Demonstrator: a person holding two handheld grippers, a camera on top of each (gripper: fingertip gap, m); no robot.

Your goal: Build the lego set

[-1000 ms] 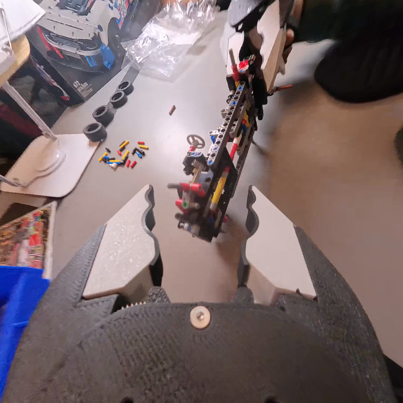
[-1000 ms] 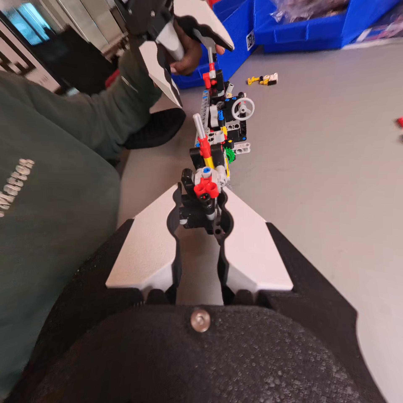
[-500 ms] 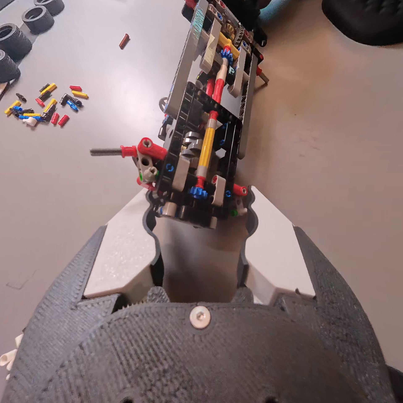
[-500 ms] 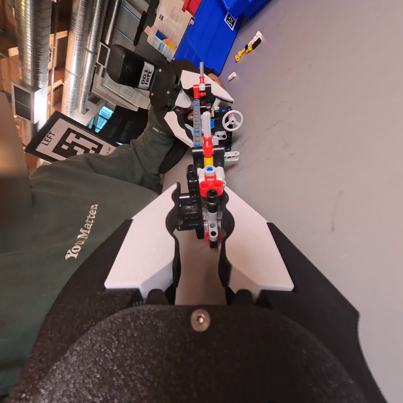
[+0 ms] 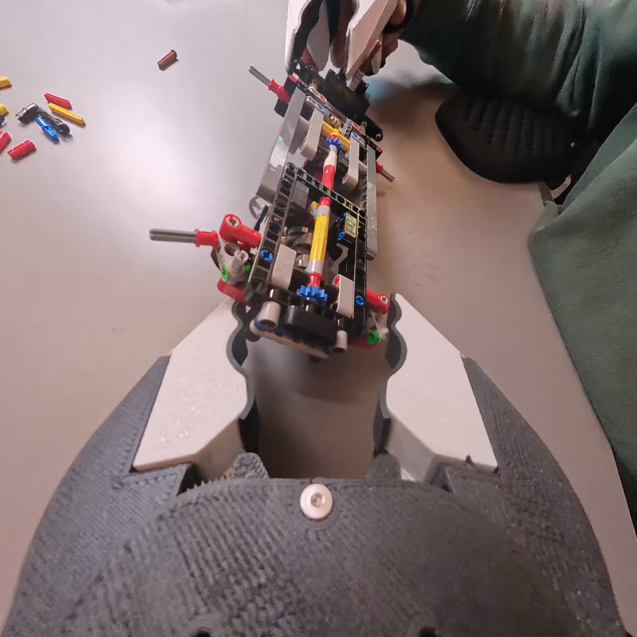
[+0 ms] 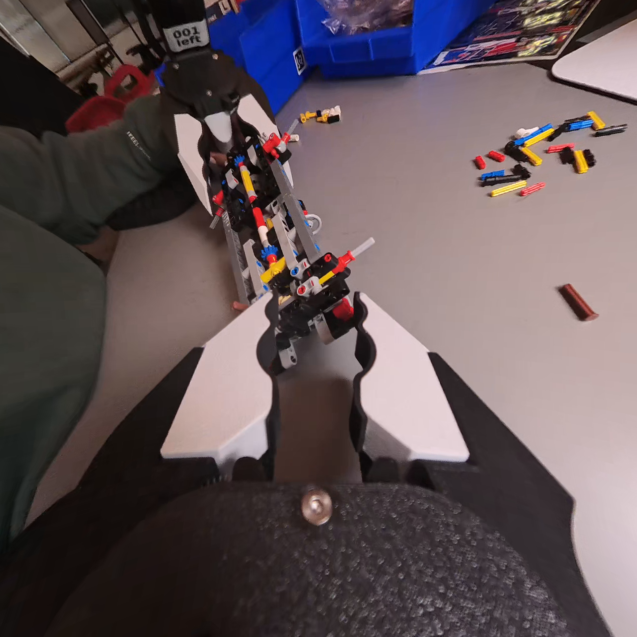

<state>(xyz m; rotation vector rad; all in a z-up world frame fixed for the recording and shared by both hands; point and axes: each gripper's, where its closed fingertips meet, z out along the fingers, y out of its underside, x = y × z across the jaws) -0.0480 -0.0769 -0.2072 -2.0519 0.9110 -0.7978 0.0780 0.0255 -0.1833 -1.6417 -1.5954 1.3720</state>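
A long black and grey lego chassis (image 5: 320,220) with a red and yellow shaft lies underside up between my two grippers; its grey steering wheel (image 6: 314,220) points down at the table. My left gripper (image 5: 315,313) is open, with its fingertips on either side of the chassis's near end, by the blue gear (image 5: 312,293). Its black body also shows in the right wrist view (image 6: 200,82). My right gripper (image 6: 313,310) is shut on the other end of the chassis (image 6: 265,220). It also shows at the top of the left wrist view (image 5: 327,76).
Loose red, yellow, blue and black pins (image 6: 537,151) lie on the grey table, also in the left wrist view (image 5: 44,117). A brown piece (image 6: 579,303) lies alone. Blue bins (image 6: 344,44) and a booklet (image 6: 510,31) stand at the back. A person's green sleeve (image 5: 517,69) is close. Across from one pair of fingers to the other is roughly 20 cm.
The chassis has turned from lying on its side to underside up. My left gripper has moved in until its fingers stand on either side of the near end. The right gripper keeps its hold.
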